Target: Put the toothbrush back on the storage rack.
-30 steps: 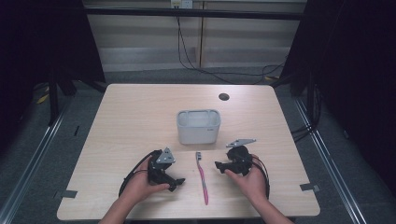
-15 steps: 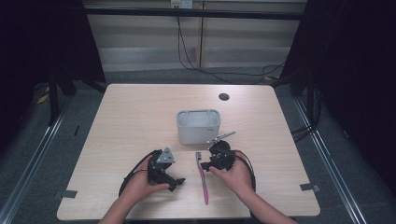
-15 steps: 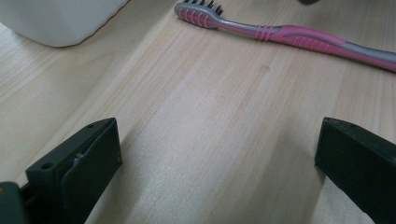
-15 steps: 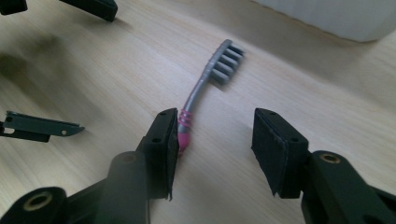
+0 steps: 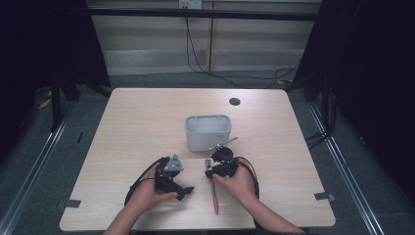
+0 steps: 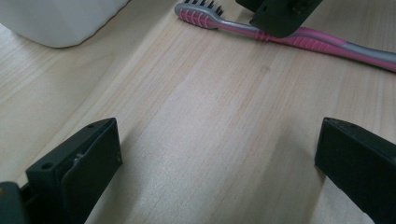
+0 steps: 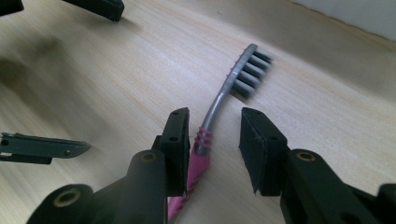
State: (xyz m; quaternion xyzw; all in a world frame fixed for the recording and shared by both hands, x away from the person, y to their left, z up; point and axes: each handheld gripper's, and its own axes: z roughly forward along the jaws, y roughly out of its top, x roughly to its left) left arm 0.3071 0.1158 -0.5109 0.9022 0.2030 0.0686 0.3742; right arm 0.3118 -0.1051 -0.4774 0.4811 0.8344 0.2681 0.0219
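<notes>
A pink and grey toothbrush (image 5: 214, 196) lies flat on the wooden table (image 5: 147, 122), its bristled head toward a white container (image 5: 208, 132). My right gripper (image 5: 209, 171) is down over the brush near its head. In the right gripper view the brush neck (image 7: 219, 102) runs between the jaws of the right gripper (image 7: 215, 135). These jaws have just been closing; the left jaw is against the handle and a gap stays at the right jaw. My left gripper (image 5: 183, 192) rests to the brush's left, and its jaws (image 6: 217, 149) stand wide open over bare wood.
The white container (image 6: 60, 18) stands just beyond both grippers near the table's middle. A dark round hole (image 5: 234, 101) sits at the table's far right. Cables trail from both grippers toward the front edge. Dark floor and rails surround the table.
My right gripper has moved left from beside the toothbrush to over its head end, and its jaws have narrowed around the neck. The left gripper has stayed put.
</notes>
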